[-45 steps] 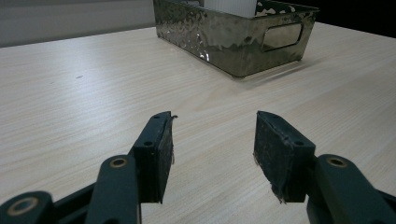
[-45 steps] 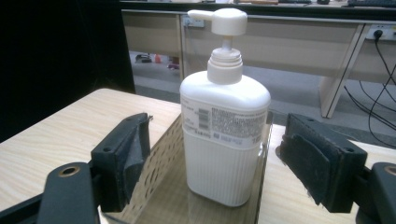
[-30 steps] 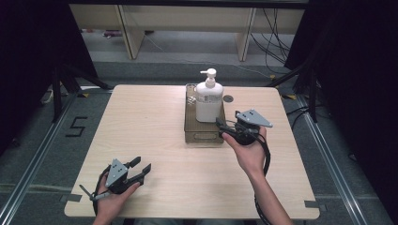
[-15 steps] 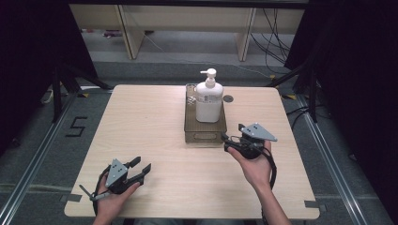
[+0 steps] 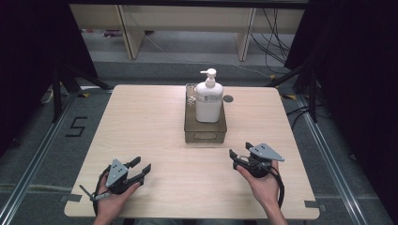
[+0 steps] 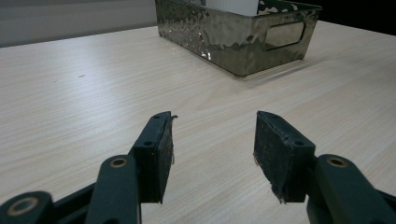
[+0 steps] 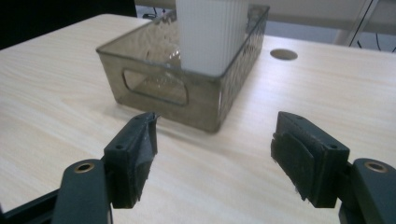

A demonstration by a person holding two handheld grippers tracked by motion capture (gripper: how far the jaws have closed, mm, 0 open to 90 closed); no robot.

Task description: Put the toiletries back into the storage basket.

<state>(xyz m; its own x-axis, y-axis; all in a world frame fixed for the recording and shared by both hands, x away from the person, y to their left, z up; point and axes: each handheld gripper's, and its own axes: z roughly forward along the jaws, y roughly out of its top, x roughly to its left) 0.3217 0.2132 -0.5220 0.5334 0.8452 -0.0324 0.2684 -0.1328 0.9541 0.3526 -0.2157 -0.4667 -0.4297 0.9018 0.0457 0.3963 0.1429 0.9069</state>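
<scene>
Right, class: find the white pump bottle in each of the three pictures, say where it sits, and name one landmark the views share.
High view: the pump bottle stands upright in the tinted bin, centre of the table, upper middle of the picture.
Left gripper view: a sliver of its white body at the top edge, inside the bin.
Right gripper view: its ribbed white body at top centre, pump cut off.
Shared landmark: the bin's handle cut-out.

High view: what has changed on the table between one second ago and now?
The right hand-held gripper has drawn back from the pump bottle toward the table's near edge and come down low over the table. Its jaws have just been closing a little, with nothing between them. The bottle stays upright in the smoky bin, and the left hand-held gripper stays open at the near left.
</scene>
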